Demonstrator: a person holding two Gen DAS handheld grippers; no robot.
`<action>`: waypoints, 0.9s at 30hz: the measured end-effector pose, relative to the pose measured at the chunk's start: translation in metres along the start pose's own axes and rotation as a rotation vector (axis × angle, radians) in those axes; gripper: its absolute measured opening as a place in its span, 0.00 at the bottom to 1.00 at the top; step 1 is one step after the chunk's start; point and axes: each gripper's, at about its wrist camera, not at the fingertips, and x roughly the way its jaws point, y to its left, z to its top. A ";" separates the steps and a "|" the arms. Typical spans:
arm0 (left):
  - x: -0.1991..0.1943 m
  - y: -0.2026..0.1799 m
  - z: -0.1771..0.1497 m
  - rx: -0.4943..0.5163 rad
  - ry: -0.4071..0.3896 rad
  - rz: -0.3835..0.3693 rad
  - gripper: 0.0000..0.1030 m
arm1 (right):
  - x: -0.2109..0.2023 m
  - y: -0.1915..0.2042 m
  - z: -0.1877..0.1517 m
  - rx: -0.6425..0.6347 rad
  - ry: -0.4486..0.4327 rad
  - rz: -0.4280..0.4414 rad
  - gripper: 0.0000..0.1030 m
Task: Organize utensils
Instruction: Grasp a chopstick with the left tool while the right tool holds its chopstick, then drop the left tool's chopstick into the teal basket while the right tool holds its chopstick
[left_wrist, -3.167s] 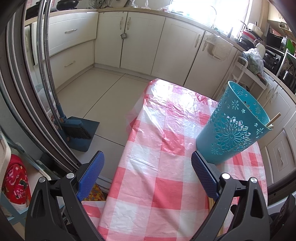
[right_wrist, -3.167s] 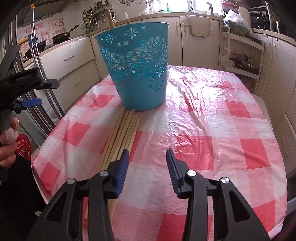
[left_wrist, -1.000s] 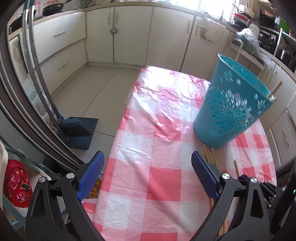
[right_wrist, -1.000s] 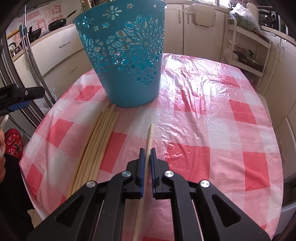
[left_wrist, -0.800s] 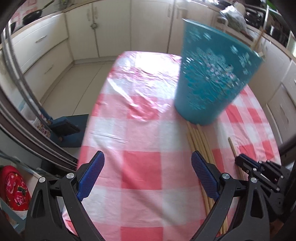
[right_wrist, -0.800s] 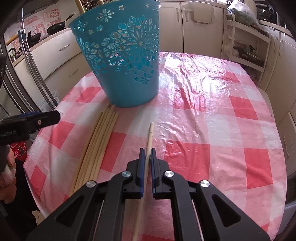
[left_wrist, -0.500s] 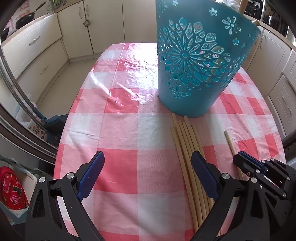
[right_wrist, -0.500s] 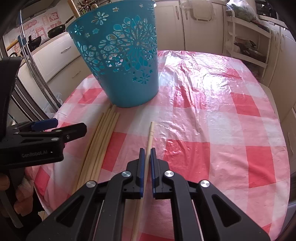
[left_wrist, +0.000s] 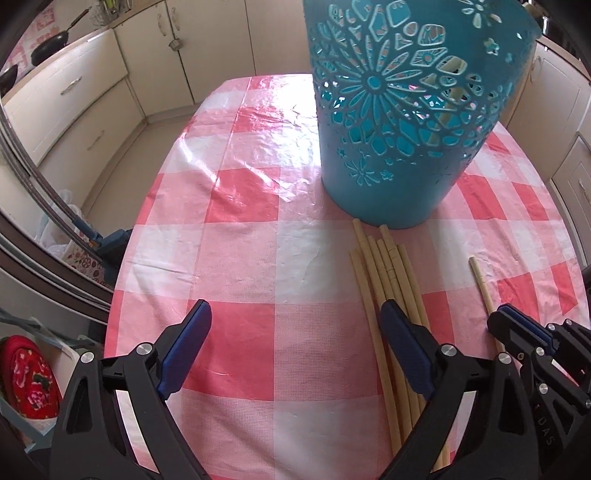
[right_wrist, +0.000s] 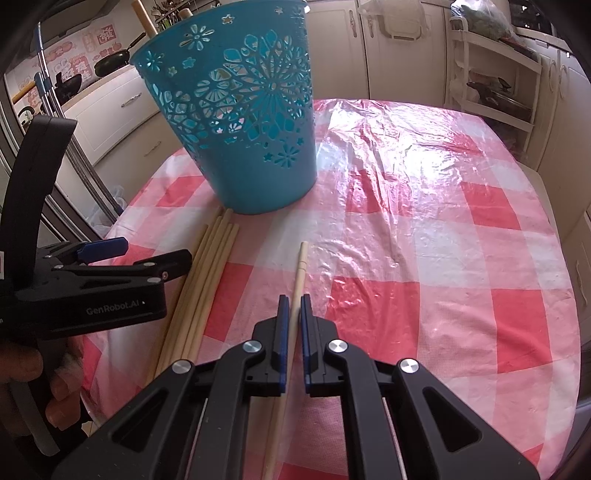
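Observation:
A perforated blue basket (left_wrist: 406, 110) (right_wrist: 240, 129) stands on the pink checked tablecloth (left_wrist: 240, 258), with sticks inside showing through its holes. A bundle of several pale wooden chopsticks (left_wrist: 384, 280) (right_wrist: 207, 280) lies in front of it. My left gripper (left_wrist: 295, 317) (right_wrist: 159, 250) is open just above the cloth, its right finger over the bundle. To the right, one single chopstick (left_wrist: 480, 280) (right_wrist: 300, 266) lies apart from the bundle. My right gripper (right_wrist: 294, 301) (left_wrist: 517, 328) is shut on that chopstick, low over the table.
The table's left edge (left_wrist: 122, 280) drops to the kitchen floor, where a red flowered bag (left_wrist: 29, 384) lies. Cream cabinets (left_wrist: 74, 96) line the walls. A white rack (right_wrist: 495, 74) stands beyond the table's far right. A hand (right_wrist: 44, 384) holds the left gripper.
My left gripper has swung right and down, from the table's left edge to just over the chopstick bundle in front of the basket. The right gripper stayed still, shut on the single chopstick.

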 end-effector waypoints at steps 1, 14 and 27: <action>0.000 -0.001 -0.001 0.003 0.002 0.003 0.81 | 0.000 0.000 0.000 0.000 0.000 0.000 0.07; -0.009 -0.018 -0.008 0.108 -0.011 -0.115 0.06 | 0.001 0.002 0.000 -0.017 -0.002 -0.010 0.07; -0.150 0.059 0.055 -0.106 -0.321 -0.274 0.04 | 0.001 -0.002 0.001 0.005 0.006 0.001 0.07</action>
